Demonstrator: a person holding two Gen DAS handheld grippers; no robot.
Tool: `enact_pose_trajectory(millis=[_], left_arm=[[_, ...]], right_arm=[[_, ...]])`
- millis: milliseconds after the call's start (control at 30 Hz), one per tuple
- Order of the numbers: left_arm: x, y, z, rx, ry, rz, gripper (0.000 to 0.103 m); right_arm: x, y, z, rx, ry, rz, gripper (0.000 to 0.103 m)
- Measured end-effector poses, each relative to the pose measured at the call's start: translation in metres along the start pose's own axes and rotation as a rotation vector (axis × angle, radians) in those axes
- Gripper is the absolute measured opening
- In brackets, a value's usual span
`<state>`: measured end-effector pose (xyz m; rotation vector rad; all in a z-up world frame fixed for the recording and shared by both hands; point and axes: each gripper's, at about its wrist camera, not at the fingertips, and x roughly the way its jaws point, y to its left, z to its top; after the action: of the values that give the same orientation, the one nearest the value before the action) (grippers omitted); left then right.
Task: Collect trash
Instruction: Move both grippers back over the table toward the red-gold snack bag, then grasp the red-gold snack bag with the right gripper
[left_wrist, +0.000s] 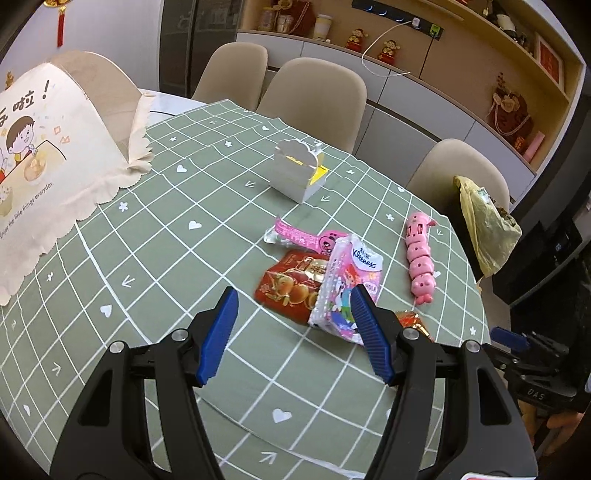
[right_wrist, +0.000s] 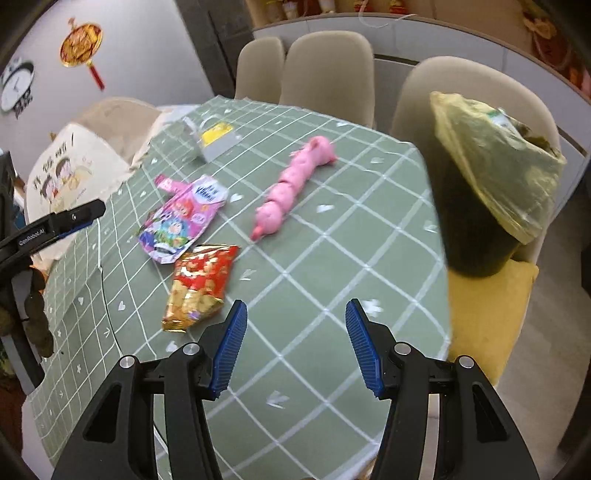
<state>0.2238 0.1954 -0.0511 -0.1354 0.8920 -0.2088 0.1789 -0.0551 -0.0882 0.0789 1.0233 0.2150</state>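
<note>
hovering: both my grippers hang over the green checked tablecloth (left_wrist: 155, 236), tilted down, nothing between either pair of jaws.
left gripper (left_wrist: 293, 334): jaws wide apart, empty; its right blue pad (left_wrist: 369, 332) stands in front of the near end of the kleenex pack, and i cannot tell whether they touch.
right gripper (right_wrist: 295, 345): jaws wide apart, empty, over bare cloth near the table edge; the snack wrapper lies just to its left.
kleenex pack (left_wrist: 349, 284): flat pink tissue pack, lying partly on top of the red packet.
red packet (left_wrist: 291, 282): red wrapper with round orange shapes printed on it, flat on the cloth, touching the pack.
pink wrapper (left_wrist: 295, 234): crumpled strip just beyond those two.
snack wrapper (right_wrist: 201, 286): red and gold, near the pack; only its corner shows behind my left gripper's right arm.
pink toy (left_wrist: 419, 258): jointed piggy figure, lying apart to the right of the wrappers.
white box (left_wrist: 299, 170): small box with yellow inside, farther back on the table.
trash bin (right_wrist: 476, 221): dark bin lined with a yellow bag (right_wrist: 495, 158), beside the table on a yellow cushion (right_wrist: 487, 314).
cloth cover (left_wrist: 55, 155): cartoon-printed, at the table's left.
</note>
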Motion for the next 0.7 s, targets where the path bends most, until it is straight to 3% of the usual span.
enact_pose_trajectory(millis=[100, 233, 367, 467, 533, 700], left_arm=[[0.002, 0.004, -0.006, 0.022, 0.012, -0.01, 0.06], [0.005, 0.009, -0.008, 0.027, 0.023, -0.037, 0.06], [0.007, 0.009, -0.006, 0.028, 0.022, -0.043, 0.06], [0.009, 0.007, -0.006, 0.028, 0.024, -0.055, 0.06], [0.011, 0.005, -0.007, 0.03, 0.028, -0.06, 0.06], [0.016, -0.001, -0.008, 0.027, 0.038, -0.079, 0.06]], right_arm=[[0.013, 0.022, 0.012, -0.044, 0.001, 0.0, 0.053], [0.033, 0.043, 0.025, -0.03, 0.022, 0.063, 0.053], [0.056, 0.053, 0.023, -0.058, 0.069, 0.067, 0.052], [0.063, 0.051, 0.017, -0.042, 0.117, 0.109, 0.037], [0.06, 0.046, 0.014, -0.028, 0.119, 0.147, 0.02], [0.041, 0.033, 0.008, -0.015, 0.093, 0.128, 0.015]])
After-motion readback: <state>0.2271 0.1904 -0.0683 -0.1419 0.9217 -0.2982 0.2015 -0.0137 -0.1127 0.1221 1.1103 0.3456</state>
